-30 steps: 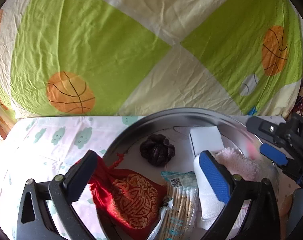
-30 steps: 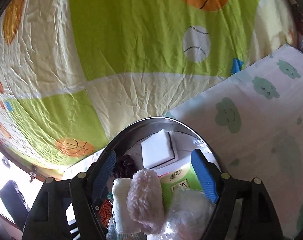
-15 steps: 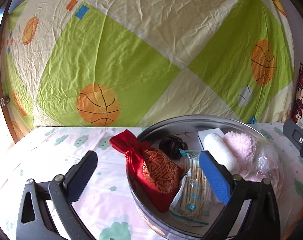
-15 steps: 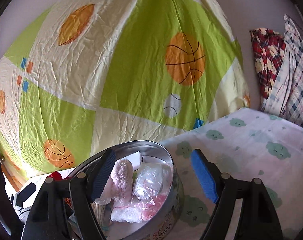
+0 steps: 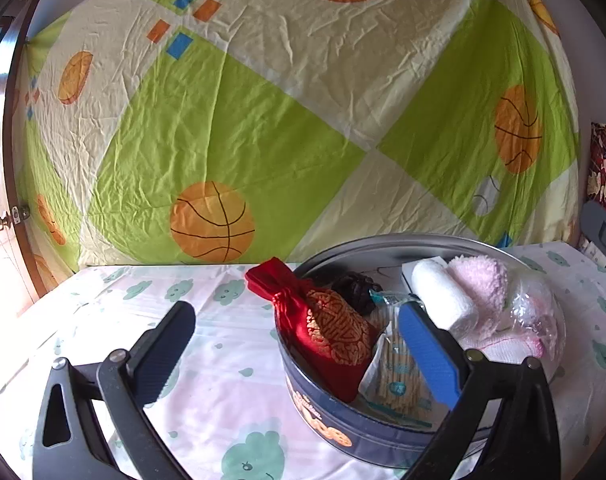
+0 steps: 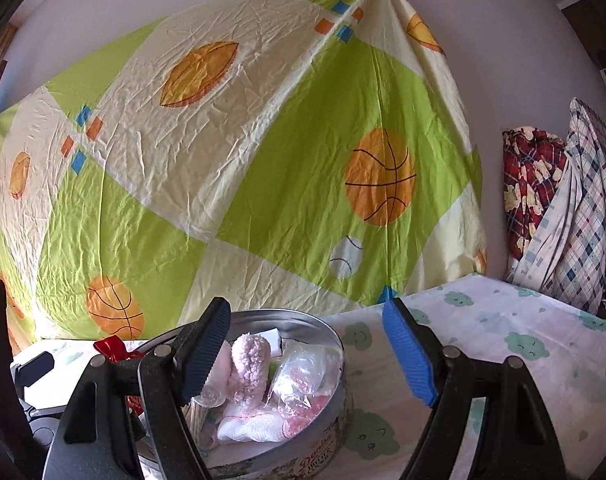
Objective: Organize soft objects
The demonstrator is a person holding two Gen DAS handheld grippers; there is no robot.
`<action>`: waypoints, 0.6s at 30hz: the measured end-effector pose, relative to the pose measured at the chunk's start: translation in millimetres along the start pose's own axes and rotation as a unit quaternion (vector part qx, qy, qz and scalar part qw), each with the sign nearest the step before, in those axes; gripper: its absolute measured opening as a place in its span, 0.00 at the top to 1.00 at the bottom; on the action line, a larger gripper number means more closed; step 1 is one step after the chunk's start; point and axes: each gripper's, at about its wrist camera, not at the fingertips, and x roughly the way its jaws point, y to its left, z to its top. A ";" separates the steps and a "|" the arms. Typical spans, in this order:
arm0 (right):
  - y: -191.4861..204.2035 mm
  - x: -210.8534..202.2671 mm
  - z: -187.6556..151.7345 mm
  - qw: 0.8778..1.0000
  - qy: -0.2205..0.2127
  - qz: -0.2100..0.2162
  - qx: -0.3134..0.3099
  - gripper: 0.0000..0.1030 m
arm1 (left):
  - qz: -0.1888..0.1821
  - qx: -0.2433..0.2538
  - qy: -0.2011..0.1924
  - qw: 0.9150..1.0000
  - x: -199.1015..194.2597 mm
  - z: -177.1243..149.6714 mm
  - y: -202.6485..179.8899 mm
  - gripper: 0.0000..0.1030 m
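Observation:
A round blue cookie tin [image 5: 343, 436] [image 6: 303, 462] stands on the cloud-print sheet. It holds a red embroidered pouch [image 5: 327, 336], a dark scrunchie [image 5: 355, 286], a pack of cotton swabs [image 5: 399, 376], a white roll [image 5: 443, 292], a pink fluffy roll [image 5: 483, 284] [image 6: 249, 368] and a clear bag with pink cloth [image 5: 535, 316] [image 6: 303, 376]. My left gripper [image 5: 299, 348] is open in front of the tin, its right finger over the swabs, holding nothing. My right gripper [image 6: 307, 356] is open at the tin's right side, empty.
A green and cream sheet with basketballs [image 5: 263, 128] [image 6: 223, 184] hangs behind the table. Plaid fabrics [image 6: 563, 208] hang at the far right. The cloud-print table cover [image 5: 183, 292] [image 6: 503, 340] stretches to the left and right of the tin. A wooden door edge [image 5: 11, 160] is at the left.
Both grippers pulled back from over the tin and tilted up, so the tin now sits lower and farther off. The right view swung from looking into the tin to a level view.

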 end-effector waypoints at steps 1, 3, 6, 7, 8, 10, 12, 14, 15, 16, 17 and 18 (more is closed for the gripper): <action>2.0 -3.4 0.4 1.000 -0.007 0.000 -0.006 0.22 | 0.000 -0.002 -0.003 1.000 -2.5 -0.6 1.4 0.00; 5.9 -9.6 0.9 1.000 -0.018 -0.002 -0.020 0.22 | -0.002 -0.004 -0.006 1.000 -6.8 -1.9 3.9 0.00; 9.9 -18.7 1.5 0.999 -0.035 0.001 -0.031 0.22 | -0.007 0.000 -0.009 1.000 -12.9 -4.0 6.2 0.00; 10.7 -21.7 1.5 0.999 -0.041 0.001 -0.034 0.21 | -0.008 0.000 -0.011 1.000 -14.7 -4.5 7.0 0.00; 11.3 -24.4 1.5 0.998 -0.046 0.001 -0.035 0.20 | -0.009 0.000 -0.012 1.000 -16.3 -5.1 8.1 0.00; 11.9 -29.9 1.6 0.998 -0.059 -0.004 -0.039 0.16 | -0.011 -0.005 -0.014 1.000 -19.2 -6.2 11.6 0.00; 12.1 -35.0 1.7 0.997 -0.069 -0.007 -0.039 0.16 | -0.011 -0.009 -0.014 1.000 -21.5 -7.3 14.9 0.00; 12.9 -39.8 1.4 0.996 -0.079 -0.011 -0.042 0.15 | -0.009 -0.013 -0.015 1.000 -23.6 -8.0 17.7 0.00; 13.2 -42.7 1.5 0.995 -0.086 -0.013 -0.043 0.15 | -0.009 -0.014 -0.016 1.000 -24.4 -8.6 18.9 0.00; 13.8 -45.6 1.3 0.995 -0.093 -0.015 -0.045 0.11 | -0.009 -0.016 -0.016 1.000 -25.0 -9.0 20.0 0.00; 14.5 -48.3 1.2 0.994 -0.100 -0.017 -0.047 0.09 | -0.008 -0.018 -0.017 1.000 -26.1 -9.4 21.6 0.00; 15.0 -50.8 1.3 0.993 -0.105 -0.020 -0.048 0.08 | -0.008 -0.021 -0.018 1.000 -27.1 -9.7 22.9 0.00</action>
